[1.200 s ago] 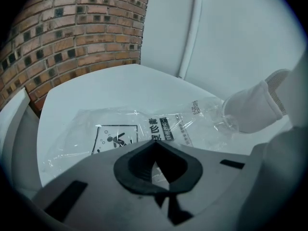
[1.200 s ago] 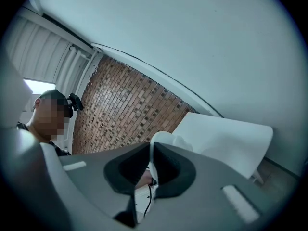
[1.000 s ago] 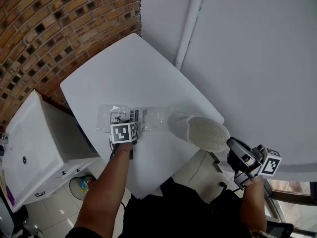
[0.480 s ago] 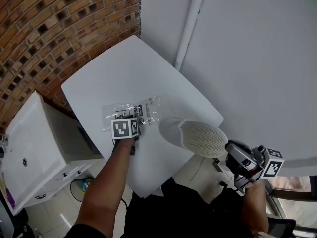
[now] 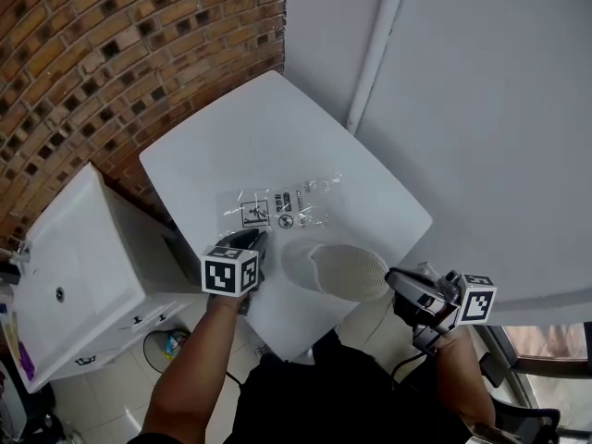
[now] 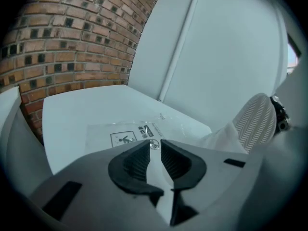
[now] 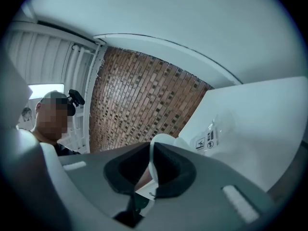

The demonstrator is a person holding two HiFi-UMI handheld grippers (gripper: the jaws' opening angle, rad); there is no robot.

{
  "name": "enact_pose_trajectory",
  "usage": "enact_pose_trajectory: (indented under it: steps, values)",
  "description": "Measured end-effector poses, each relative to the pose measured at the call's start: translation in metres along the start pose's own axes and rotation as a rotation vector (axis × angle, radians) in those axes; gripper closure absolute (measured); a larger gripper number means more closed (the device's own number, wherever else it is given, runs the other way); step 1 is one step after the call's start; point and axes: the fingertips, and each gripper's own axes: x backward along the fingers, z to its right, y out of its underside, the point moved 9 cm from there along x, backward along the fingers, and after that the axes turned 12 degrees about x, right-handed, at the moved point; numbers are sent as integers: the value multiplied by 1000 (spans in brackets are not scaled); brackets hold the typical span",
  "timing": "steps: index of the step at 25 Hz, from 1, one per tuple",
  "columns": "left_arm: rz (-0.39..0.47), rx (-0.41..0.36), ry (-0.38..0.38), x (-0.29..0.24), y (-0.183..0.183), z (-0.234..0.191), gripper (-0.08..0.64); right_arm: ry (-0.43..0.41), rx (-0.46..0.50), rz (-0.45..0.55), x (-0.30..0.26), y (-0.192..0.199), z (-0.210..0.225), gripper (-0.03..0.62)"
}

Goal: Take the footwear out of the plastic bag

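At the far left a white cabinet (image 5: 69,276) stands close against the left edge of the white table (image 5: 268,128), with the brick wall (image 5: 111,54) behind both. My left tongs (image 5: 256,240) hang just above the table's near part, jaws let go to a narrow slit with nothing in it, tips short of the bag's near edge. One clear plastic bag (image 5: 282,206) lies flat and emptied in the middle of the table, well in from every edge. Its black print is a boxed pictogram of a figure, a round crossed-out sign and a block of small lettering that I cannot read; I see no brand. Right of the bag, over the table's near right edge, is one white slipper (image 5: 338,271), out of the bag, its wave-ribbed sole turned up toward my head. Whether it touches the tabletop I cannot tell. My right tongs (image 5: 396,278) come in from off the table's edge, clenched on the slipper's thin white rim. The far half of the table is bare, its far corner near a white pipe (image 5: 375,49) on the pale wall
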Motion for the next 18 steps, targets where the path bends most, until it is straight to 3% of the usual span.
enact_pose_trajectory:
  steps: [5, 10, 12, 15, 18]
  values:
    - [15, -4, -30, 62, 28, -17, 491, -37, -111, 4, -27, 29, 17, 565]
    - [6, 16, -10, 105, 52, -23, 494, 58, -224, -38, -38, 72, 55, 565]
    - [-4, 9, 10, 114, 63, -20, 494, 162, -222, -69, -31, 87, 68, 565]
    - [-31, -18, 44, 122, 77, -16, 506, 396, -205, -121, -26, 102, 83, 561]
    - [-60, -48, 68, 126, 87, -13, 511, 563, -139, -182, -29, 111, 94, 552]
